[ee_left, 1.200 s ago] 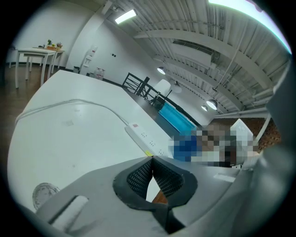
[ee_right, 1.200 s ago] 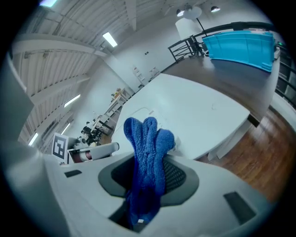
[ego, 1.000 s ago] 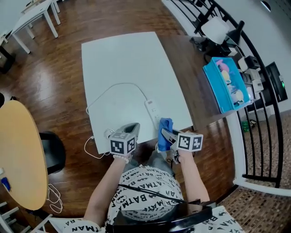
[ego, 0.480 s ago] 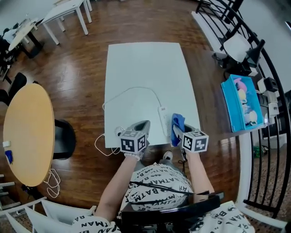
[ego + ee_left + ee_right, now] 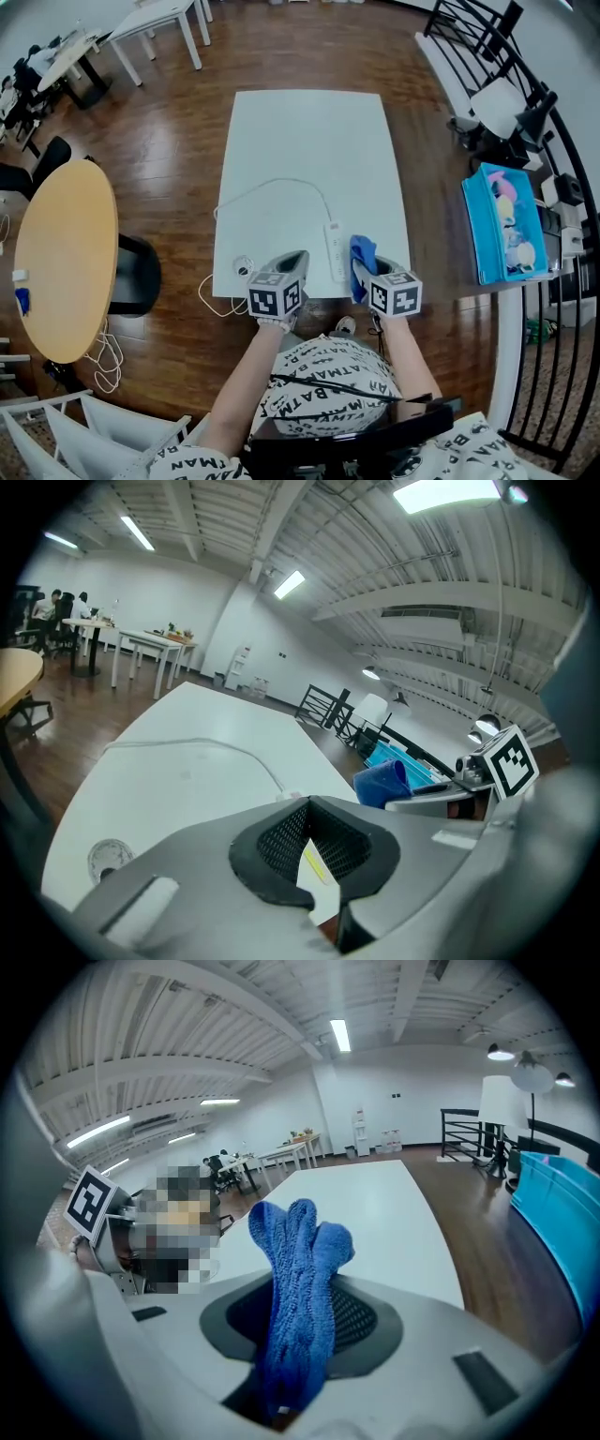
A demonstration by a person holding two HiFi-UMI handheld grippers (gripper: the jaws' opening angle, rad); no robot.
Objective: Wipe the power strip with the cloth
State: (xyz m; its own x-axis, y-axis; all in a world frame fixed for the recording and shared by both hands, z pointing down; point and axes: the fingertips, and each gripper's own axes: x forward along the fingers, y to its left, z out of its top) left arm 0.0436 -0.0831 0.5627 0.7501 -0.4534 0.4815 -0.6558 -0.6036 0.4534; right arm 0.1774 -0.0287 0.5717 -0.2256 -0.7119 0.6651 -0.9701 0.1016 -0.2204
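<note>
Far left is a round, smooth wooden table (image 5: 56,272) with a black chair (image 5: 139,277) beside it. In the middle is a flat white table (image 5: 309,131) shaped like a rectangle. A thin white cable (image 5: 281,185) curves across it.

The left gripper (image 5: 298,255) is grey and pointed, with a black-and-white cube on it. It is over the near edge of the white table, just left of the power strip (image 5: 334,251). Its jaws are pressed together and hold nothing.

The power strip is long, thin, white and hard. It lies flat near the table's near edge, between the two grippers.

Just right of the power strip is the cloth (image 5: 361,258). It is blue, soft and fuzzy, bunched into folds. The right gripper (image 5: 366,279) pinches it tight.

Far right is a bright blue bin (image 5: 502,225) by a black railing (image 5: 562,309).
</note>
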